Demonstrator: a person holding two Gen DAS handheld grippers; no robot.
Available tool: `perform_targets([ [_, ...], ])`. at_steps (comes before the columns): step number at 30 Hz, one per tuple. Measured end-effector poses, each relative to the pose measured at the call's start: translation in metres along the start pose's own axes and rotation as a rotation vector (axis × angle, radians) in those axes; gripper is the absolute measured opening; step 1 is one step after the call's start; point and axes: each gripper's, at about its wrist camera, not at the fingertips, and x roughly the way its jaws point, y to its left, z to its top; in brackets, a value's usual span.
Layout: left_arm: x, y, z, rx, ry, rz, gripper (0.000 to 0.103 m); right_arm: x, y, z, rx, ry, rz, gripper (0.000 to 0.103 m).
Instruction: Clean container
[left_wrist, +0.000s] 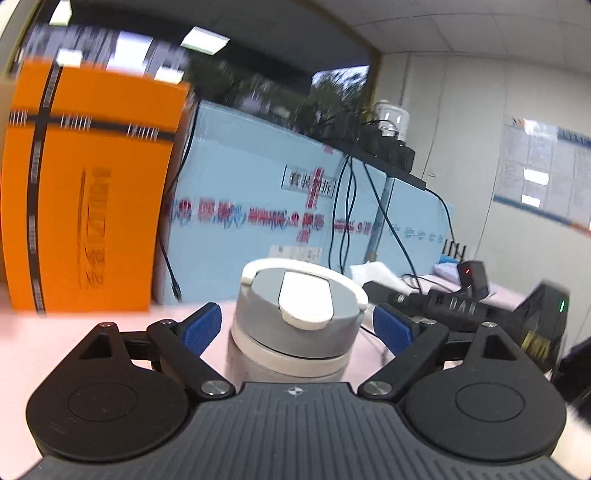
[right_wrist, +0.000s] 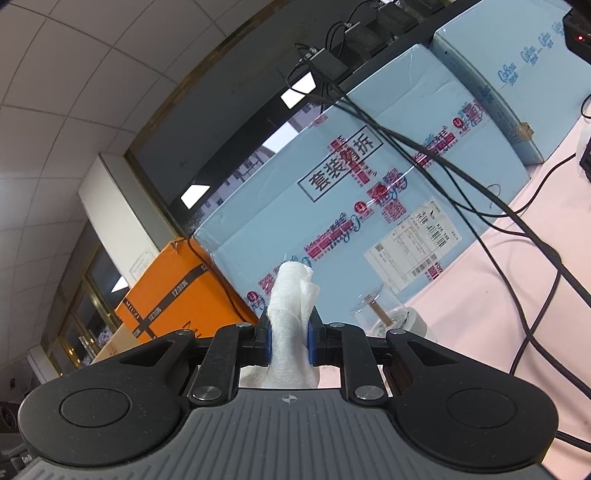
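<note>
Straddling the container (left_wrist: 295, 325), the left claw (left_wrist: 297, 326) stands released: its blue pads (left_wrist: 202, 328) sit either side of the grey lid with clear gaps, pressing on nothing. The container, a pale bottle with a grey cap and a white carry loop, stands upright on the pink tabletop (left_wrist: 110, 332) at lower centre of the left wrist view, close in front of the claw body.

The right claw (right_wrist: 290, 339) is clenched on a wad of white cloth (right_wrist: 291, 317), which stands up from between its pads at centre of the right wrist view.

Judgement: the step in hand appears to be securing the container before wiping. The next move calls for the left claw to close squarely on the cap or body, then for the cloth to be brought onto the surface.

Surface and room: black cables (right_wrist: 535, 266) trail across the tabletop at right. Light blue cartons (right_wrist: 351, 206) and an orange box (right_wrist: 181, 295) stand behind. A clear glass vessel (right_wrist: 380, 314) sits near the cartons. Office ceiling panels and a window fill the upper left.
</note>
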Motion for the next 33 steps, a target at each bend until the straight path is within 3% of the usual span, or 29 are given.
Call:
perform_targets([
  [3, 0.004, 0.012, 0.009, -0.14, 0.067, -0.024, 0.089, -0.001, 0.005, -0.003, -0.05, 0.023, -0.002, 0.016],
  [7, 0.005, 0.017, 0.021, -0.206, 0.097, -0.017, 0.089, -0.005, 0.011, -0.004, -0.078, 0.024, 0.042, 0.016],
  [17, 0.011, 0.011, 0.021, -0.231, 0.153, -0.006, 0.089, -0.008, 0.017, -0.007, -0.113, 0.039, 0.071, 0.016],
  [33, 0.004, 0.003, 0.019, -0.19, 0.126, -0.003, 0.089, -0.01, 0.013, -0.007, -0.101, 0.038, 0.065, 0.016],
])
